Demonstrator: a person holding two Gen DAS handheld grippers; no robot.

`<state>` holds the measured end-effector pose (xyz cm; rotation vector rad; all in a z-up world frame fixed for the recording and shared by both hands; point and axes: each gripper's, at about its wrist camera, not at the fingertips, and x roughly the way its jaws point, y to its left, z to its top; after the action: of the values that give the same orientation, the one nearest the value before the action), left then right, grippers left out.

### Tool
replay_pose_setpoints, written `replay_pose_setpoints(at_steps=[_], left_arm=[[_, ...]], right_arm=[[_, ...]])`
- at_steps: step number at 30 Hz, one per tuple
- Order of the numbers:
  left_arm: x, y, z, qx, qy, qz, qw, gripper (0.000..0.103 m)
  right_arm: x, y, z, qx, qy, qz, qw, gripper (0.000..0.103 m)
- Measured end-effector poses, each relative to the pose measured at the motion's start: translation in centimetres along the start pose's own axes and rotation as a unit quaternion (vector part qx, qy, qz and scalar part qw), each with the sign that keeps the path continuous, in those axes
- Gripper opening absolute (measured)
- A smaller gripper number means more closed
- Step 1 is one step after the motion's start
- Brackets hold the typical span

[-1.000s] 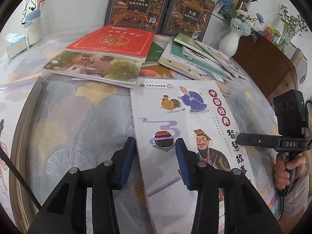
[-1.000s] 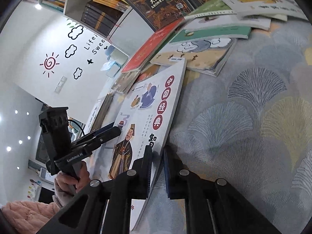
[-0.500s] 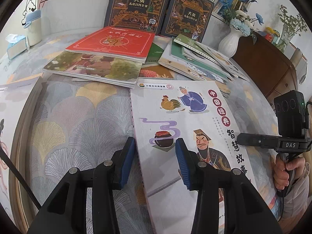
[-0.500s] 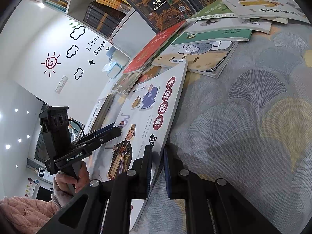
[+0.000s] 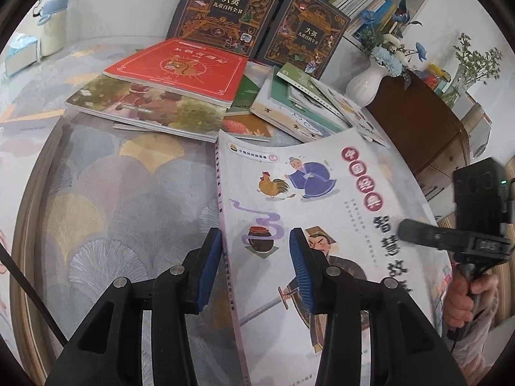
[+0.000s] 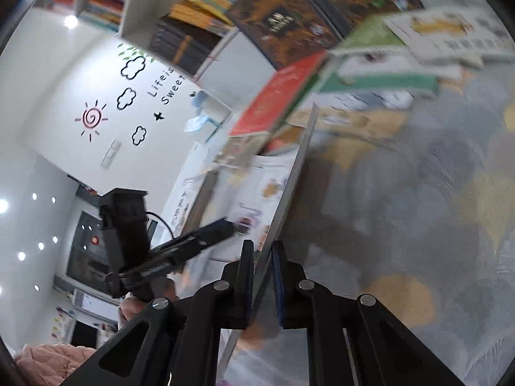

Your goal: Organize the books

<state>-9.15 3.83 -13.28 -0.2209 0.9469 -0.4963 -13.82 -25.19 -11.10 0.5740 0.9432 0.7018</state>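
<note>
1. Right hand-held gripper point(image 6: 261, 276): clamped narrow on the picture book's point(image 5: 325, 212) right edge, jaws having just eased slightly.
2. Left hand-held gripper point(image 5: 256, 268): part-open, straddling the spine.
3. Picture book: on the surface point(image 5: 122, 193), right edge raised, long axis toward the book pile point(image 5: 180, 96).
4. Near end cut off; right view blurred.

Now tilted up off the tablecloth point(image 5: 128, 193) along its right edge: storybook point(image 5: 322, 193), pinched in right gripper point(image 6: 261, 257), jaws just eased slightly wider.

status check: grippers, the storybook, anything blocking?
Right gripper clamped on white storybook, edge tilted up. Left gripper open, straddling its spine. Book pile crowds its far end.
</note>
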Motion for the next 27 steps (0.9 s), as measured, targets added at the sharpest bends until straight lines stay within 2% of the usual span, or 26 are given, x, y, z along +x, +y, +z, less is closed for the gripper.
replay_pose_setpoints(at_steps=[5,19,27], left_arm=[[-0.9,0.1,0.2,-0.01,-0.005,-0.011,0.9999,0.039],[-3.9,-0.4,0.9,0.003,-0.031,-0.019,0.9993,0.039],[-6.4,-1.1,1.5,0.016,-0.062,-0.021,0.9977,0.039]], right_arm=[[-0.6,2.5,0.5,-0.016,-0.005,-0.004,1.0,0.011],[-1.9,4.2,0.7,-0.009,-0.023,0.017,1.0,0.011],[-3.1,7.0,0.8,-0.03,-0.036,0.03,0.998,0.011]])
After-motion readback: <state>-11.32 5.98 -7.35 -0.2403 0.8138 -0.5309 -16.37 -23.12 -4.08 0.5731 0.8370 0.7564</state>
